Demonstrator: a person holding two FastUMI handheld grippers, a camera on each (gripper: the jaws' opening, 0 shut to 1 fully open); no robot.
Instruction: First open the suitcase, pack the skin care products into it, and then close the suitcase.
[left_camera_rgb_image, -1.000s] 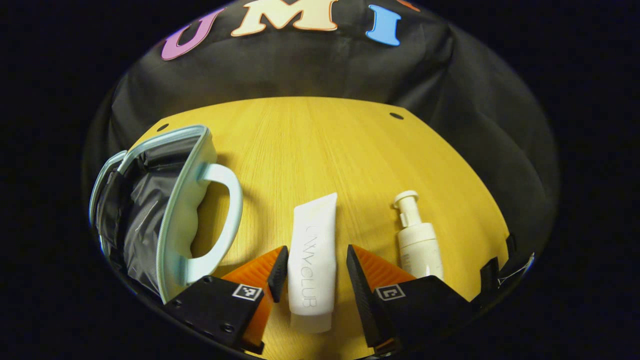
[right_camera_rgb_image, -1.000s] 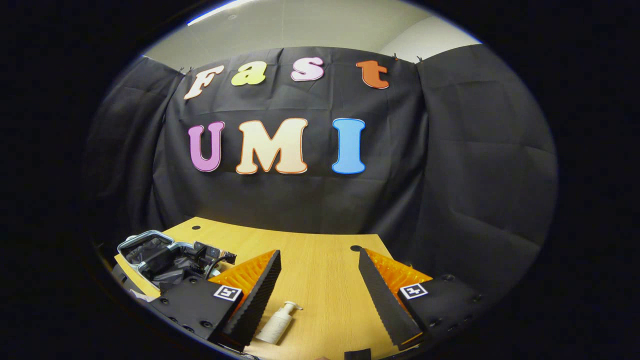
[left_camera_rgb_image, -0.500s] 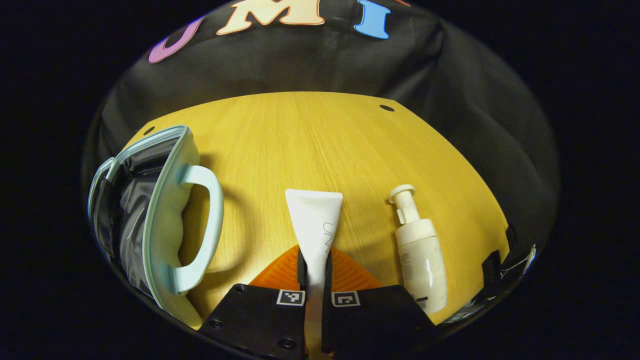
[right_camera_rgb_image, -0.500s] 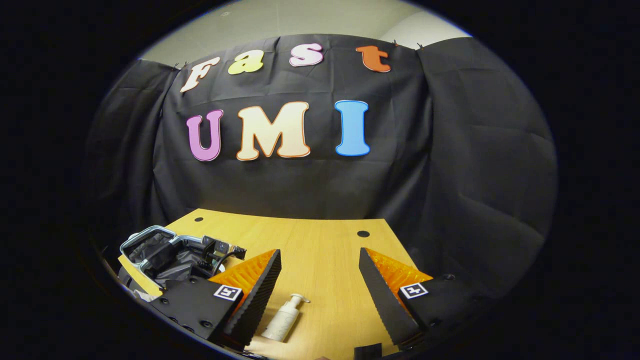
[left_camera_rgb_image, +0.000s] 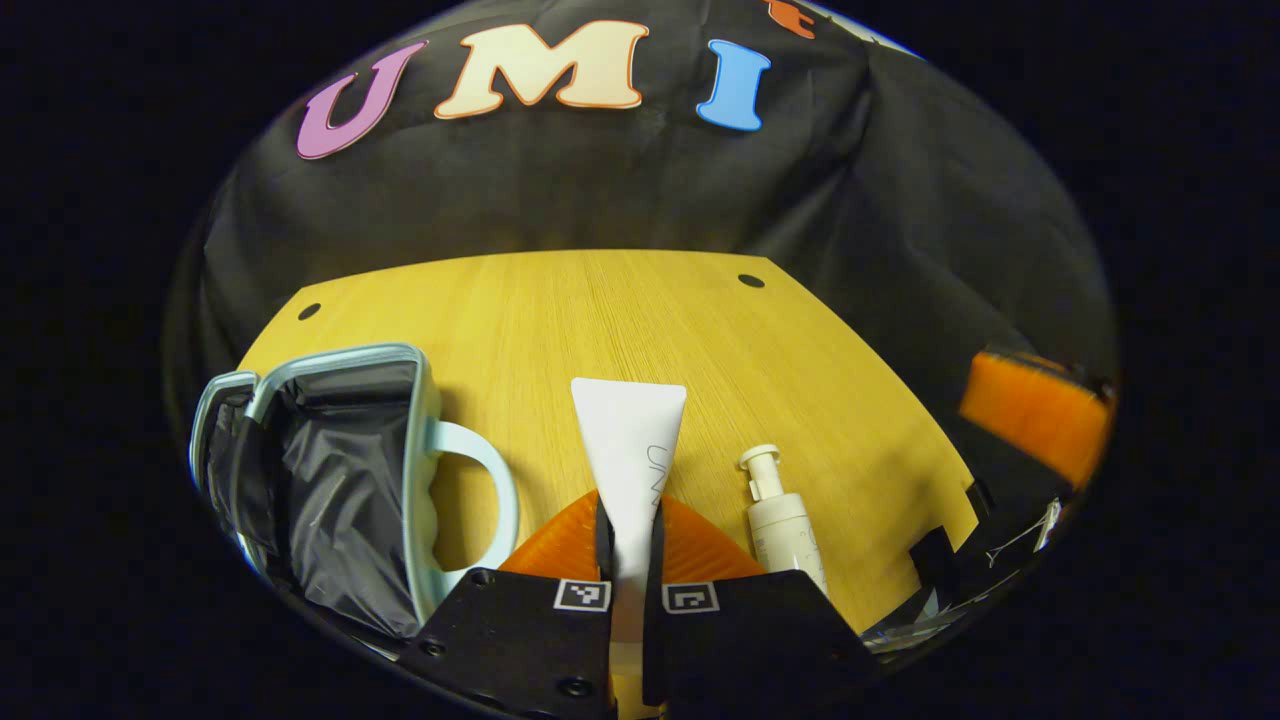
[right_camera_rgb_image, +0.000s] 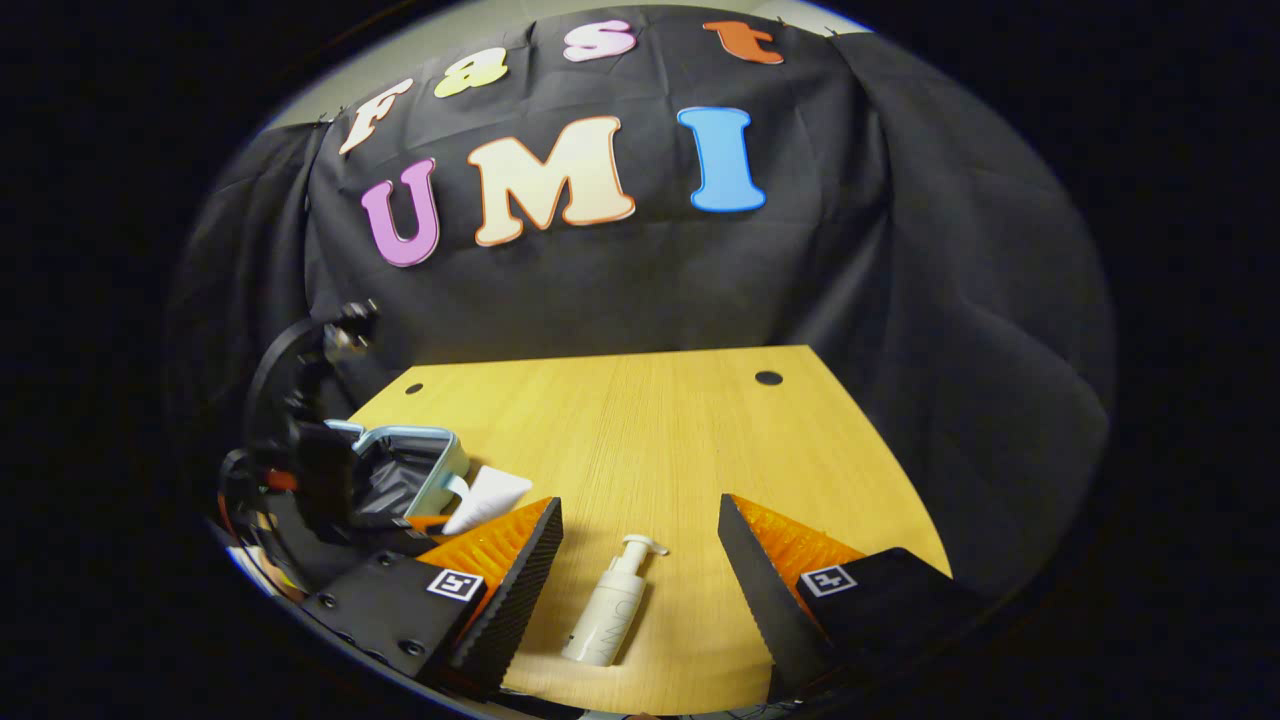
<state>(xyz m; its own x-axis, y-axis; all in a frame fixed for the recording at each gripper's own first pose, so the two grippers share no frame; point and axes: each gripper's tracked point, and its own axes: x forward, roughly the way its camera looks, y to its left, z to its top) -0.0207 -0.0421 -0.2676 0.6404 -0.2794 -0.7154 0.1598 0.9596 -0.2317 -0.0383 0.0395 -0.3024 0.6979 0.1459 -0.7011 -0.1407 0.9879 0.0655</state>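
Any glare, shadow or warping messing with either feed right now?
Left gripper view: fisheye bows the table edge, the suitcase handle casts a soft shadow, and the tube looks sharp. Right gripper view: even light, no glare on the pump bottle.

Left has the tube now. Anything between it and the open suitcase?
Nothing visible. The left gripper is shut on the tube; the open suitcase lies just left of it, only bare table and the case's own handle between.

white tube, lettering partly hidden, unreadable
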